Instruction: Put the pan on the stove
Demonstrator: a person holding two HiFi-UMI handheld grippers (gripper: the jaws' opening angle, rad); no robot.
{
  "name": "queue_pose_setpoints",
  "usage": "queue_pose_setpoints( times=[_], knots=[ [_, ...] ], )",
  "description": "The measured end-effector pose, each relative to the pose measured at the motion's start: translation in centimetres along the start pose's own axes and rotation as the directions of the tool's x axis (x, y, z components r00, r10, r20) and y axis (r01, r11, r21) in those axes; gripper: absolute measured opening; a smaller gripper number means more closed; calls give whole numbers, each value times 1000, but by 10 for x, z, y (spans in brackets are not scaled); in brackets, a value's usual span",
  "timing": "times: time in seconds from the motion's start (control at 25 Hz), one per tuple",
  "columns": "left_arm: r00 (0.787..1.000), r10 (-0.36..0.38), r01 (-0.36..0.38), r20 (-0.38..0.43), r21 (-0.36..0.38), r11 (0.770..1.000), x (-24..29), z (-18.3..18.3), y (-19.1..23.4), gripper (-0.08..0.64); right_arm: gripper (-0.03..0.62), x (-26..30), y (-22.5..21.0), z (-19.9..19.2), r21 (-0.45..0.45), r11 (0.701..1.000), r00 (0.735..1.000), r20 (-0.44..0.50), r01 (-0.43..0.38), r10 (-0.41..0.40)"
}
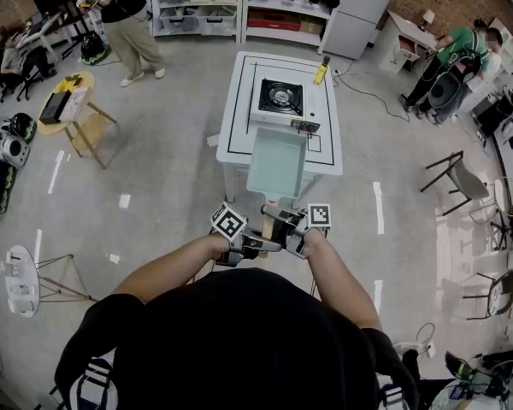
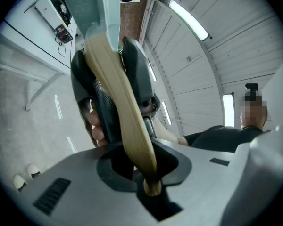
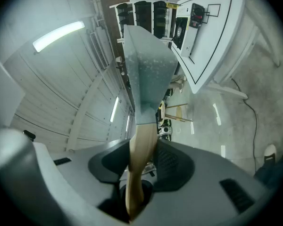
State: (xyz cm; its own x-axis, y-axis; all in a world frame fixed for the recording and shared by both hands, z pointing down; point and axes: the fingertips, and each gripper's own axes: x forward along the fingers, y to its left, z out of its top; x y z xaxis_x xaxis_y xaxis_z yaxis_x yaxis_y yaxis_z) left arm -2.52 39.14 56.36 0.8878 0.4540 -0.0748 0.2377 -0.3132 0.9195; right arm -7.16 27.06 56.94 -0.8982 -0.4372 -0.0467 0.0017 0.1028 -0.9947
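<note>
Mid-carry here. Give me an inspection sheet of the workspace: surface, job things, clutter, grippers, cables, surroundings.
Surface: white table, black outlines marked on its top, mostly bare.
Job's things: teal pan held up at the table's near side, not yet on the stove, which sits toward the table's far end.
Clutter: one small yellow item beside the stove.
Grippers: left gripper and right gripper both clamped on the pan's wooden handle.
Cables: one cable on the floor, right of the table.
Surroundings: shelves, a chair, a standing person, all away from the table.
</note>
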Motion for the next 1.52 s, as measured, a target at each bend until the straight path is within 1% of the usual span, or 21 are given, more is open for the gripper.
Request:
queue_pose_setpoints(
  times=[0.16,0.28,0.44,0.52,0.64,0.68,0.76,0.8,1.04,1.16,1.24,1.4,1.52],
  knots=[
    [1000,-12,12,2,-15,1000,-5,-3,-1,77,140,4,-2,-2,2,1000,1000,2,6,-6],
    [1000,-23,23,1,-53,998,-12,-8,-2,77,140,10,-4,-4,8,1000,1000,17,12,-12],
    [1000,-15,15,-22,1,1000,-21,-8,-6,77,140,17,-5,-7,-8,1000,999,33,10,-10],
    [1000,-19,19,-21,2,1000,-24,-7,-7,77,141,19,-5,-6,-15,1000,999,35,11,-11],
    [999,-32,31,-13,-27,999,-25,-8,-6,77,141,21,-2,-5,-10,1000,999,48,13,-13],
    [999,-34,33,-14,-20,999,-26,-7,-5,77,140,21,-2,-3,-8,1000,999,51,15,-15],
    [999,-32,33,-19,17,999,-25,-1,-5,77,140,20,-3,0,-9,1000,999,52,16,-15],
    [999,-31,31,-19,18,999,-25,0,-4,77,140,19,-4,2,-13,1000,999,51,14,-14],
    [1000,-19,19,-25,-7,1000,-23,7,6,77,140,16,-10,11,15,1000,998,58,12,-13],
    [1000,-11,11,-19,-21,1000,-23,14,13,77,140,16,-16,20,11,1000,999,49,15,-16],
    [1000,-13,13,-14,-28,1000,-22,21,18,77,140,15,-15,28,8,1000,999,43,2,-3],
    [1000,2,-2,-16,-15,1000,-17,38,26,77,140,11,-18,46,18,1000,999,41,-9,8],
    [1000,5,-5,-1,-41,999,-15,46,33,78,140,8,-22,56,23,1000,999,32,-9,8]
  ],
)
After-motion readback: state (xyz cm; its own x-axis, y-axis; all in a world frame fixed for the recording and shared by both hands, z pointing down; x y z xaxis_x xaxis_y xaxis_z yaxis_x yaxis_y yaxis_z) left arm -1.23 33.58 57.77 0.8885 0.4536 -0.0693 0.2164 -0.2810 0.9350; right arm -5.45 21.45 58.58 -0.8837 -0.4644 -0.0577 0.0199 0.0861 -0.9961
